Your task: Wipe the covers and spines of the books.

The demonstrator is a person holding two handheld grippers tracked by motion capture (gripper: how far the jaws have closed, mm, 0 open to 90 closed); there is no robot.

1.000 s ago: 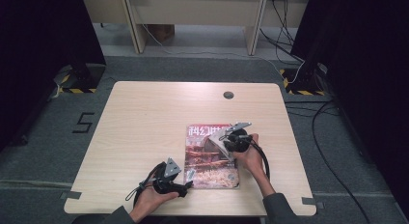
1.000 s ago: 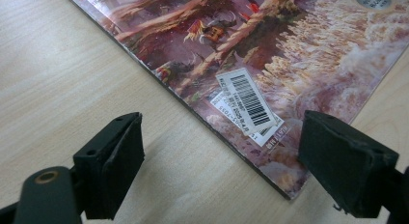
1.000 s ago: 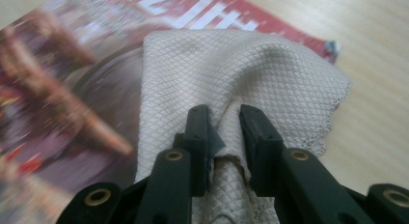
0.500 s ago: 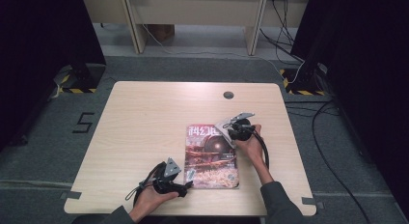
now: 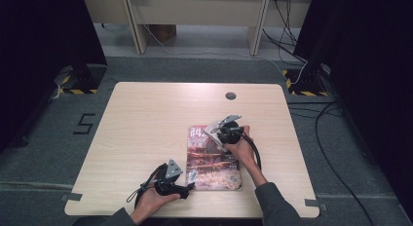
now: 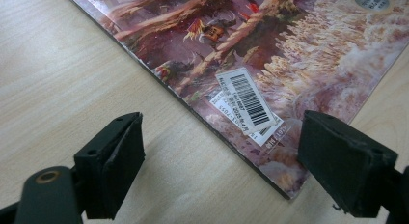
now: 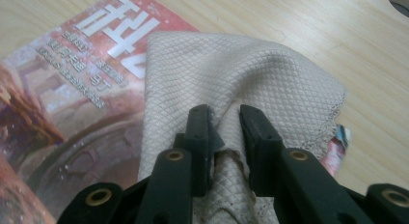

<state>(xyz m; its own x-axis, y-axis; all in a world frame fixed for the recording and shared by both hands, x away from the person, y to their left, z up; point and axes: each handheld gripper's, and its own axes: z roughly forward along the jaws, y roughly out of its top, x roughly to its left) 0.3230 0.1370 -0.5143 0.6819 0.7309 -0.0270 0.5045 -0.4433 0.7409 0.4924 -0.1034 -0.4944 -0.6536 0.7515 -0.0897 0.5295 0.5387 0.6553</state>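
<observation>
A magazine (image 5: 212, 162) with a reddish illustrated cover lies flat on the wooden table (image 5: 146, 119), right of centre near the front. My right gripper (image 5: 217, 134) is over the magazine's top part, shut on a bunched beige cloth (image 7: 241, 74) that rests on the cover's title area (image 7: 115, 31). In its own view, the right gripper (image 7: 224, 120) pinches a fold of the cloth between its jaws. My left gripper (image 5: 189, 187) lies low at the magazine's near left corner. Its jaws stand wide open around that corner (image 6: 270, 171), near a barcode sticker (image 6: 248, 101), touching nothing.
A round cable hole (image 5: 231, 95) sits in the table's far side. Cables trail on the grey floor to the right (image 5: 336, 138), and desk legs stand beyond the table (image 5: 139, 26). Bare tabletop spreads to the left of the magazine.
The right gripper has slid the cloth over the magazine's top part, first farther away and then a little leftward. The left gripper has stayed where it was.
</observation>
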